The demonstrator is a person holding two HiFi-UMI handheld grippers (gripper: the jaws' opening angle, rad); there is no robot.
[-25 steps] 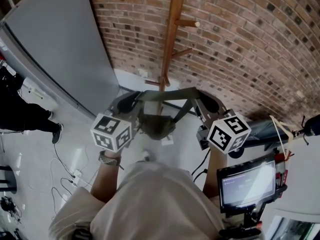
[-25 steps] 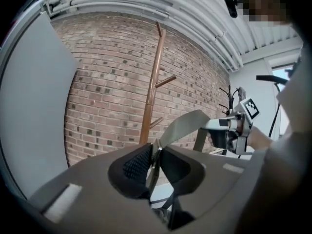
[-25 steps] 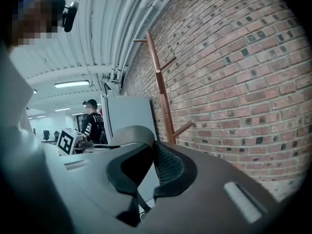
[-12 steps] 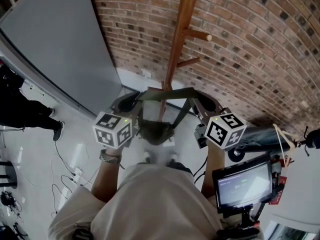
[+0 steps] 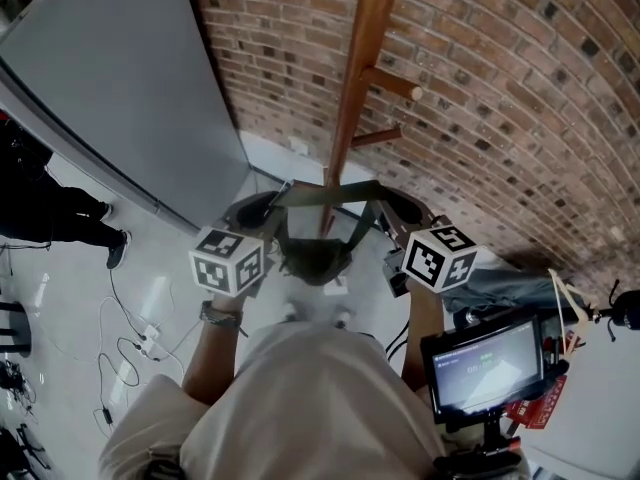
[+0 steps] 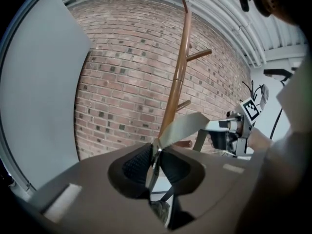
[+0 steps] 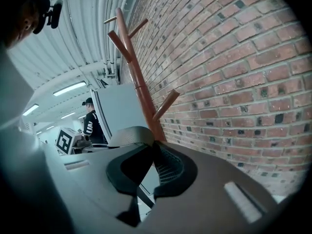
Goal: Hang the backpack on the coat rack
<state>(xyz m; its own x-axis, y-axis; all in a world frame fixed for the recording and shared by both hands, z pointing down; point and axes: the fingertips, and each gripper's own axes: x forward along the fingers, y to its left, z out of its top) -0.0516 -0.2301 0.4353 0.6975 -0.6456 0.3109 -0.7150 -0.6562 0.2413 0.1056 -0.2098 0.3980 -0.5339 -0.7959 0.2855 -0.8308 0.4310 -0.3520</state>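
An olive-green backpack (image 5: pixel 312 258) hangs by its top strap (image 5: pixel 330 194), which is stretched between my two grippers in front of my chest. My left gripper (image 5: pixel 278 198) is shut on the strap's left end, where a metal buckle (image 6: pixel 155 156) shows between the pads. The right gripper (image 5: pixel 388 202) is shut on the strap's other end (image 7: pixel 127 135). The wooden coat rack (image 5: pixel 355 98) stands just beyond the strap against the brick wall, its pegs (image 5: pixel 400 83) jutting right. In the left gripper view the pole (image 6: pixel 178 82) rises above that gripper (image 6: pixel 155 155). It also stands behind the right gripper (image 7: pixel 153 152).
A brick wall (image 5: pixel 520 118) runs behind the rack, with a grey panel (image 5: pixel 120 88) to its left. A person in black (image 5: pixel 40 208) stands at the far left, near cables (image 5: pixel 130 348) on the floor. A small monitor (image 5: pixel 485 363) sits at my lower right.
Both grippers have carried the strap and backpack closer to the rack's pole and a little lower. The pole looks larger now. Neither grip has changed.
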